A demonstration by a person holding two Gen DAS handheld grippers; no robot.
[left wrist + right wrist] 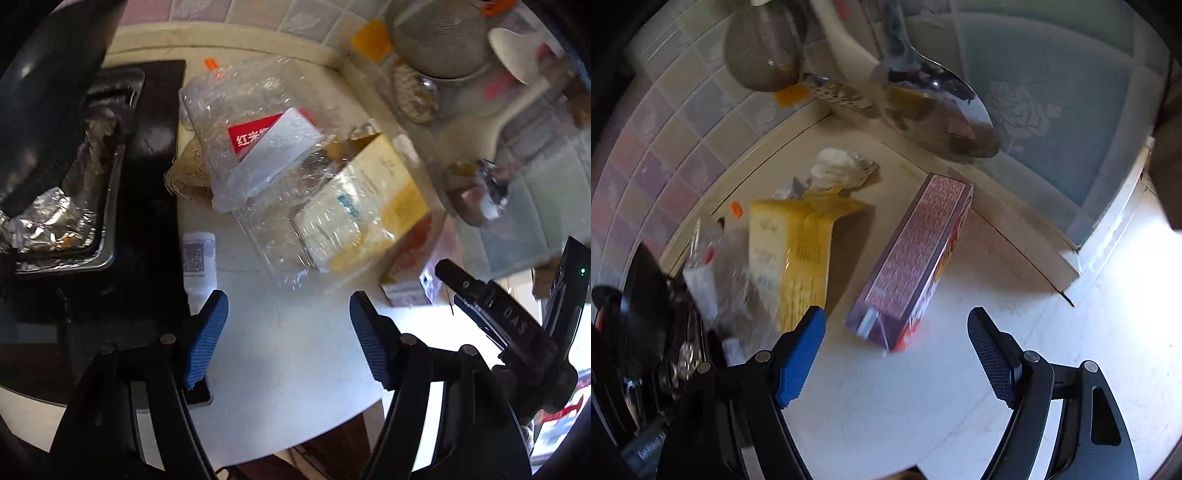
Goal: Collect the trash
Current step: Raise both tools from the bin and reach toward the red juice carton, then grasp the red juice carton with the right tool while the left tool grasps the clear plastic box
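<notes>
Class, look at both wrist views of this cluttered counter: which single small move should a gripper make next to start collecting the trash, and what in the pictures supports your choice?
Probably ease the right gripper forward and down so its open, empty jaws straddle the near end of the purple and red carton. That carton lies just ahead of the fingertips, apart from the yellow box, with bare counter around it.
</notes>
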